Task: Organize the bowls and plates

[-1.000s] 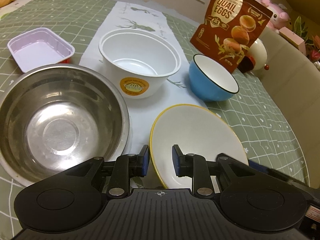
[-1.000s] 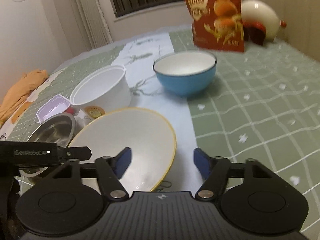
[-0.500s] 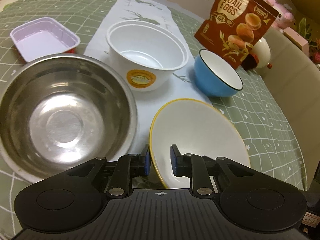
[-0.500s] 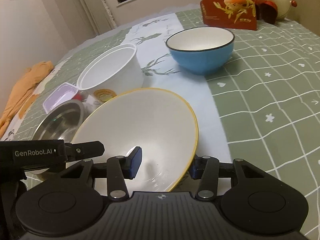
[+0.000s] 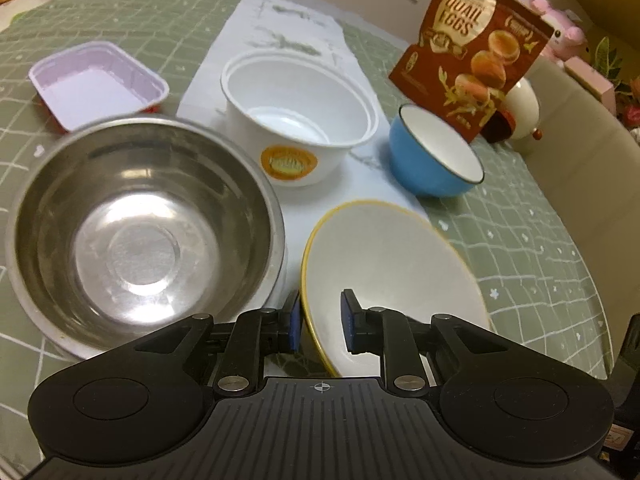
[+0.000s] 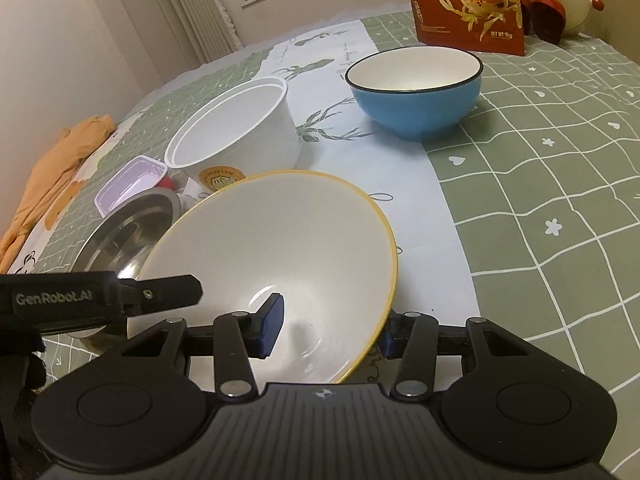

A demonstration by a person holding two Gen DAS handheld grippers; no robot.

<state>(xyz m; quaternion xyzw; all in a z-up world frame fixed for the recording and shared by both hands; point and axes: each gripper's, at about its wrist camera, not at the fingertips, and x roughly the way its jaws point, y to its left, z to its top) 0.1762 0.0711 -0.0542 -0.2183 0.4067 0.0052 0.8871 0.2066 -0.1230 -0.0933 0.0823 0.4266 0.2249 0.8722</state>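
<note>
1. Left claw (image 5: pixel 320 326) is clamped on the near rim of the yellow-edged white plate (image 5: pixel 392 264), one pad outside the rim and one inside. It had just been closing onto that rim.
2. Right claw (image 6: pixel 330 330) has the same plate (image 6: pixel 280 248) between its fingers too, on the opposite edge. Its jaws had just been closing, with the left pad on the plate's inner face and the right pad against the outside of the rim.
3. So both claws grip one plate, which sits tilted at the front of the table (image 5: pixel 520 248), just right of the big steel bowl (image 5: pixel 140 232).
4. The steel bowl is empty and upright, its rim very close to the plate; can't tell if they touch.
5. Behind them is a white plastic tub (image 5: pixel 298 120) with an orange sticker, sitting on the white runner (image 5: pixel 280 28).
6. The blue bowl (image 5: pixel 434 156) with a white inside is right of the tub, apart from it.
7. A little lilac tray (image 5: pixel 98 84) sits at the back left.
8. A quail eggs bag (image 5: pixel 472 48) stands upright behind the blue bowl.
</note>
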